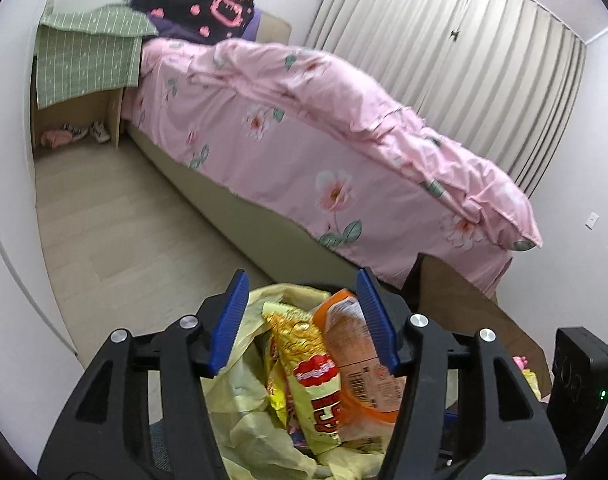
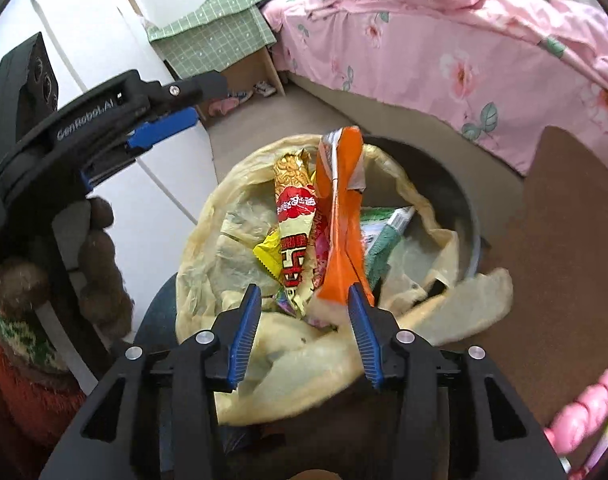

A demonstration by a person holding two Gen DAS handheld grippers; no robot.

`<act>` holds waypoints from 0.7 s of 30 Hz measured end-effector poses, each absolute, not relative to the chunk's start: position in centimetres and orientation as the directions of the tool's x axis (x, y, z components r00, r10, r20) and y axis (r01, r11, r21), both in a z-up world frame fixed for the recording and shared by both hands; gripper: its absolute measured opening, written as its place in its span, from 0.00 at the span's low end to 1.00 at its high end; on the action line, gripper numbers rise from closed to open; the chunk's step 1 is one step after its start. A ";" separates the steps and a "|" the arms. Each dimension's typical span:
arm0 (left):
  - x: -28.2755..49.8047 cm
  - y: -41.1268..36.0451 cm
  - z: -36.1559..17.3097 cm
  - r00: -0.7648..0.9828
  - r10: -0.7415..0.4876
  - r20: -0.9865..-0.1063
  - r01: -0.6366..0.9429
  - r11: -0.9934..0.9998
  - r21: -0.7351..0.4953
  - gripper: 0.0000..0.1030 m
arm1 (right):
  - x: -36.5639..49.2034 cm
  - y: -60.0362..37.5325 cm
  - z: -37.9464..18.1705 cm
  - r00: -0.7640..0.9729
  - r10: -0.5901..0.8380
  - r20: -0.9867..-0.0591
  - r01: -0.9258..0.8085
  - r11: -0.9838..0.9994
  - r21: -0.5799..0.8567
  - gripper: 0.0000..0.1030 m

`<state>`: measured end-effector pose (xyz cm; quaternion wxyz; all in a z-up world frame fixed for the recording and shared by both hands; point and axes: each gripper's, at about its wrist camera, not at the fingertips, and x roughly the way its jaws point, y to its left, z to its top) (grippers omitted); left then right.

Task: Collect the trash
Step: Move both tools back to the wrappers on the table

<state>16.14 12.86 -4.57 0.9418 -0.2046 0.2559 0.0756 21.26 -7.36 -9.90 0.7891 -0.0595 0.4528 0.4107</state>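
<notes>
Beside the bed [image 1: 287,128], a bin [image 2: 456,184] lined with a yellowish bag [image 2: 207,248] is sitting on the floor, and both claws are hovering over it. Left claw [image 1: 301,320] is standing spread, nothing between its blue pads, the bag's mouth right below. Right claw [image 2: 304,332] is also spread, pinching nothing; an orange wrapper [image 2: 340,216] is passing close by its right pad, contact unclear. That wrapper and a yellow-red snack wrapper [image 2: 293,224] are standing upright in the bag, sticking out above the rim, with a green-white packet [image 2: 384,232] and smaller bits lying lower. Bag's edge is slumping loose over the rim on the near side, 1 flap [image 2: 476,300] hanging out over the brown surface [image 2: 564,240].

Step in hand, my read: trash is already dropped in, both claws empty above the bin. Either more trash is waiting to be fetched or the bag is due for gathering up. No loose trash showing on the floor from these 2 views.

Next move probably calls for pinching the bag's loose edge on 2 sides and drawing it together, or pressing the tall wrappers down first so they aren't spilling out.
</notes>
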 end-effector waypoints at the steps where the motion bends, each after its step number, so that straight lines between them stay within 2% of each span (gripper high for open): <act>1: 15.7 12.7 -3.8 0.866 0.043 -0.498 -0.241 0.909 -0.341 0.52 | 20.9 -8.0 -9.5 0.275 0.594 -0.756 -0.699 0.663 0.267 0.41; 8: 13.6 10.9 -1.0 0.900 0.020 -0.435 -0.180 0.927 -0.329 0.53 | 16.9 -16.6 -5.9 0.480 0.550 -0.684 -0.603 0.773 0.199 0.41; 16: 13.7 3.3 -0.9 0.879 -0.167 -0.447 0.035 0.957 -0.289 0.54 | 12.3 -26.7 -4.2 0.682 0.397 -0.614 -0.406 0.904 0.134 0.41; 21: 14.2 -2.2 -1.6 0.829 -0.285 -0.481 0.172 0.949 -0.265 0.54 | 10.2 -32.0 -4.0 0.745 0.307 -0.592 -0.291 0.948 0.125 0.42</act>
